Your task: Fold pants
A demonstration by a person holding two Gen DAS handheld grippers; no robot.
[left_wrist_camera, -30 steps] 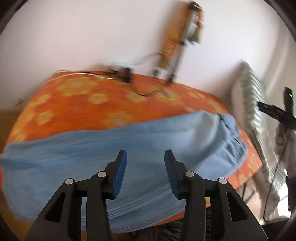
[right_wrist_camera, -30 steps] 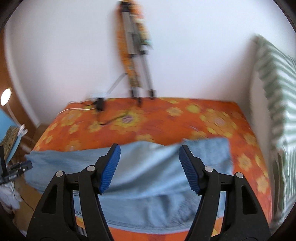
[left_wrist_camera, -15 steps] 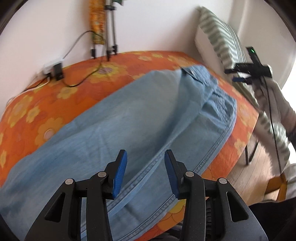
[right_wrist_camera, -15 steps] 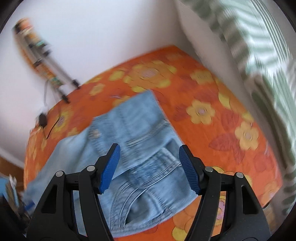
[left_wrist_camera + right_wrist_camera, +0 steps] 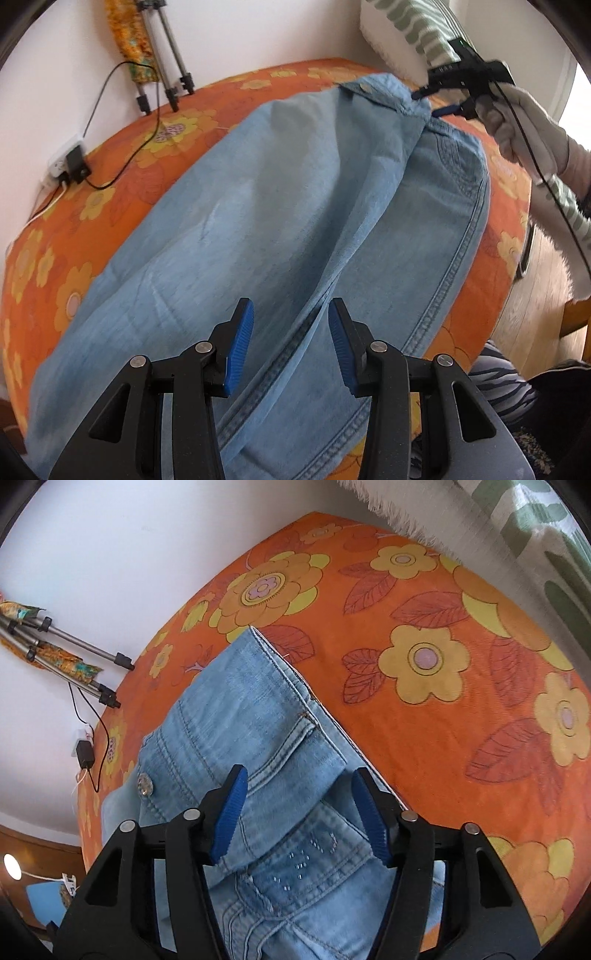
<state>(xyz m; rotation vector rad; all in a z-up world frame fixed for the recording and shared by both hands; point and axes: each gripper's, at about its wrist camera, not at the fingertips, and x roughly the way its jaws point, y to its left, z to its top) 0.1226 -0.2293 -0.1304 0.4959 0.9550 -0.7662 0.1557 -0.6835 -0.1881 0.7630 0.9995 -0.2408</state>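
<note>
Right under my left gripper [image 5: 291,341] the blue pants [image 5: 280,206] lie flat on the orange flowery bed cover [image 5: 110,173], and its jaws are open with nothing in them. My right gripper [image 5: 301,814] is over the waistband end; its jaws have just been closing a bit, but they stand open around the cloth and don't pinch it yet. I think I'm about to grab, so next I must squeeze the waistband tight and fold.

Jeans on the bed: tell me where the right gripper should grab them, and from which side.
Take the jeans at the waistband corner by the belt loop, where the layers are stacked into a firm edge. Come down from above with the right gripper, one pad either side of that edge. Its jaws, just closing, straddle it but do not yet pinch it.
</note>
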